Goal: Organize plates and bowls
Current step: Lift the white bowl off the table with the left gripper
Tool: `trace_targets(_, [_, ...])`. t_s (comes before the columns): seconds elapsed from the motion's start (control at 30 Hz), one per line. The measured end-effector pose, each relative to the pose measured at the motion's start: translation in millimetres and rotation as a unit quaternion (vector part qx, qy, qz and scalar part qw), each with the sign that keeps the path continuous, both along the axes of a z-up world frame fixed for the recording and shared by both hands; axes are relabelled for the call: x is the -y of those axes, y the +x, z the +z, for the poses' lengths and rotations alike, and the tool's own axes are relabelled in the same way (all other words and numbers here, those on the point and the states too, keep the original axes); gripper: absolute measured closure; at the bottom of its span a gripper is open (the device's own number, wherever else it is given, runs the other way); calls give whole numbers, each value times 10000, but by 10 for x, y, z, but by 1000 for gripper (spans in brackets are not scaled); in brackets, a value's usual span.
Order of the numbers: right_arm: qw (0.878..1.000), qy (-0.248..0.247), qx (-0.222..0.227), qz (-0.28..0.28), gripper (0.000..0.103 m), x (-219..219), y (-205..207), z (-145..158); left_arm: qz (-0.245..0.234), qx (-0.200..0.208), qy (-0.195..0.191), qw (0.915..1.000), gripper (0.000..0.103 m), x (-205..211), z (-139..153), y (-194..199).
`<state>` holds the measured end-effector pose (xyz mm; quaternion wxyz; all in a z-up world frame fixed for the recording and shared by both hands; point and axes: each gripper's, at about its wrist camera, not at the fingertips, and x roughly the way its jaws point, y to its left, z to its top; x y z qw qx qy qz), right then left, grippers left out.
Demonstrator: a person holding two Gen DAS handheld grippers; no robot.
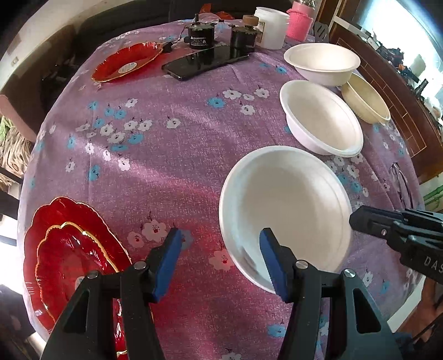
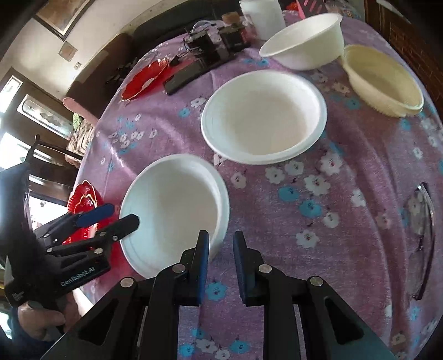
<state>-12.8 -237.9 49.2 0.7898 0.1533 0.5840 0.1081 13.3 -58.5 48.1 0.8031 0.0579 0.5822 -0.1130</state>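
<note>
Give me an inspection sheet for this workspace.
Surface: table under purple floral cloth.
Job's things: three white bowls, near, middle, far; cream bowl; stacked red plates; lone red plate.
Clutter: phone, two motors, white tub, glasses.
Grippers: left gripper open, straddling the near bowl's rim; right gripper open, beside that bowl.
Cables: thin leads at the motors.
Surroundings: chair, wooden cabinet, bright windows.

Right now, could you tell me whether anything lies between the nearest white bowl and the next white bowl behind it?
Nothing visible does: only bare floral tablecloth separates the nearest white bowl from the next white bowl.
</note>
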Motion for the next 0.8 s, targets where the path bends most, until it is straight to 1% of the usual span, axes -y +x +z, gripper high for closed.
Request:
trace_targets(0.07, [10000, 23, 4, 54, 84, -29, 2, -17, -16, -63, 65, 10000, 46, 19, -26, 4])
trace_targets(0.17, [9999, 47, -75, 66, 84, -56, 20, -72, -33, -54, 122, 9999, 46, 43, -60, -8])
trace_targets(0.2, [9999, 58, -97, 79, 86, -62, 24, -88, -18, -38, 158, 9999, 47, 49, -66, -12])
trace_targets(0.23, [9999, 34, -112, 93, 89, -69, 21, -100, -3, -5, 209, 9998, 56, 54, -69, -19])
trace_targets(0.27, [9999, 12, -104, 105, 91, -71, 17, -103, -33, 6, 212, 9998, 73, 65, -72, -26])
trace_targets(0.3, [9999, 19, -76, 103, 94, -67, 14, -94, -62, -13, 188, 9998, 82, 72, -79, -26])
trace_targets(0.33, [9999, 32, -37, 92, 95, -61, 15, -76, -58, -38, 139, 9999, 88, 71, -85, -27])
trace_targets(0.53, [10000, 34, 54, 64, 95, -40, 18, -28, -65, -17, 79, 9999, 88, 86, -56, -43])
trace_targets(0.8, [9996, -25, 202, 173, 95, -67, -15, 64, 4, 115, 113, 9999, 88, 70, 29, -74])
